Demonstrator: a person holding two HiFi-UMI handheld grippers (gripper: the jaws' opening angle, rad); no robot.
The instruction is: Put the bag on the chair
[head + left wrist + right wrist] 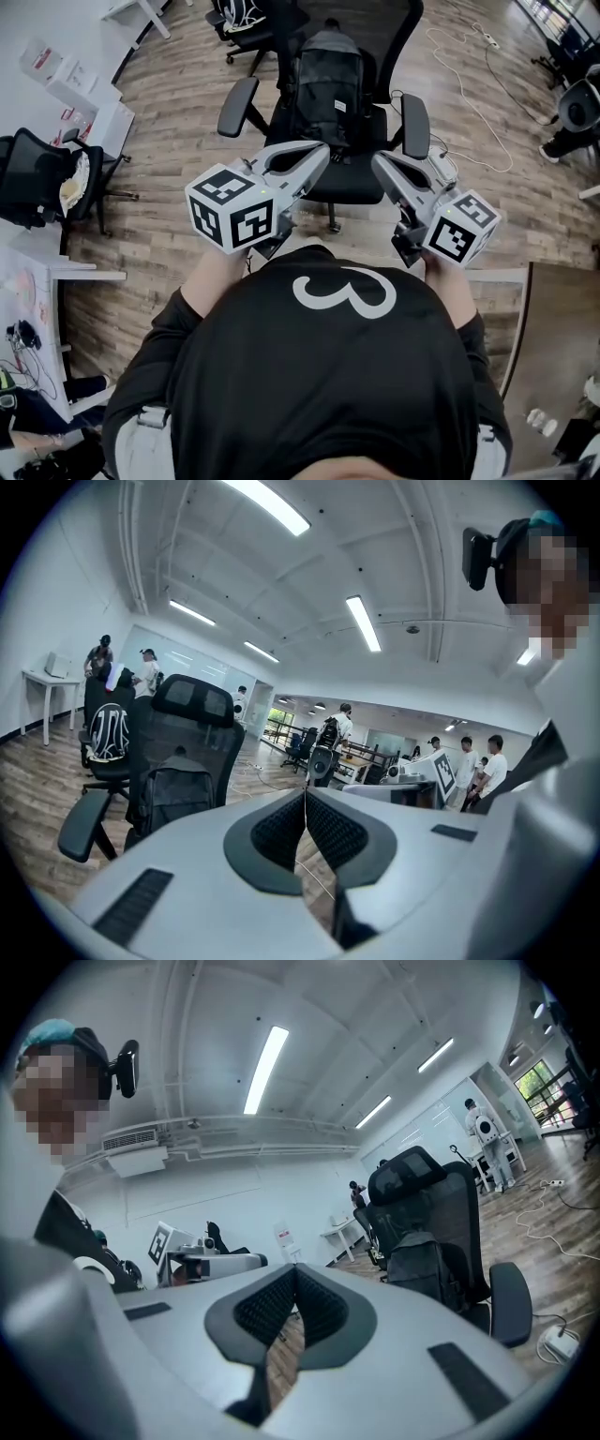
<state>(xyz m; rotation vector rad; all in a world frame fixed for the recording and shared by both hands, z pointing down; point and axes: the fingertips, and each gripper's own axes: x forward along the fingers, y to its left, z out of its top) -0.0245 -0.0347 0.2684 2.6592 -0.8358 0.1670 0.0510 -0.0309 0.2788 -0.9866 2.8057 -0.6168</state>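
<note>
Grey left gripper (322,152) and right gripper (379,162) are closed, empty; black fabric backpack (328,86) may slump off black mesh chair (237,106) if bumped.

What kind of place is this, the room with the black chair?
Probably an open-plan office or lab: a mesh office chair holding a backpack, a white desk by the wall, and long ceiling lights.
</note>
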